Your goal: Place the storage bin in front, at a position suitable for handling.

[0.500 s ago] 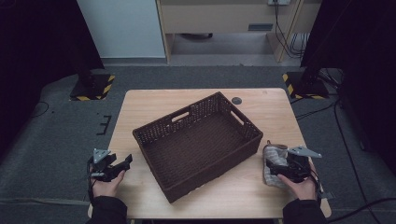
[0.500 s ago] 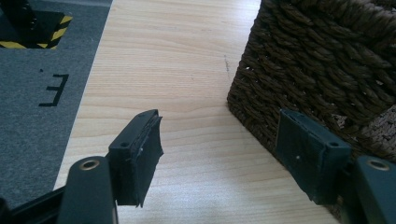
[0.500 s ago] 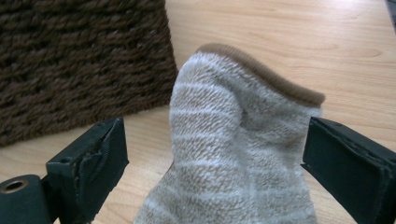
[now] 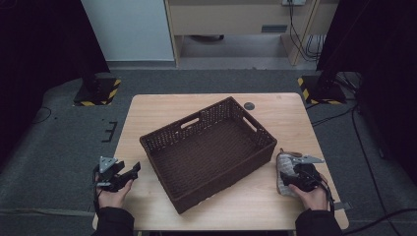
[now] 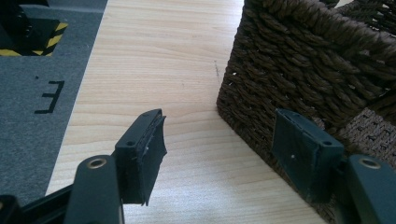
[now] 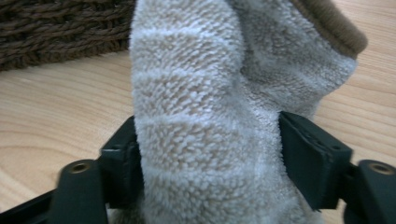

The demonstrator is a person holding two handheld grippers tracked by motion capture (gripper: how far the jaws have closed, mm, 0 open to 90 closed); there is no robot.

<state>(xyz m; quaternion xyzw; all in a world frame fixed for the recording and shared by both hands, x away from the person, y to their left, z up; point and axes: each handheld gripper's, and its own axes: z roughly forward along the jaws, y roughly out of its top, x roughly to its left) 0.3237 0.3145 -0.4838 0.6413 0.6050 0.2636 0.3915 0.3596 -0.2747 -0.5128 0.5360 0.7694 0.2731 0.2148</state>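
Wooden table [image 4: 162, 110], lower right of the high view: your right gripper [image 4: 291, 178] straddles the folded towel [image 4: 284, 167], jaws spread wide alongside it, not visibly squeezing.

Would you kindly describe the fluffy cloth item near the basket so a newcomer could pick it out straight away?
Start at the light wooden table and the big dark brown woven basket at its centre. To the basket's right, near the table's front edge, lies a fuzzy grey-beige sock with pale stripes and a brown cuff, sitting between the right tongs. It is the one soft, light-coloured thing there.
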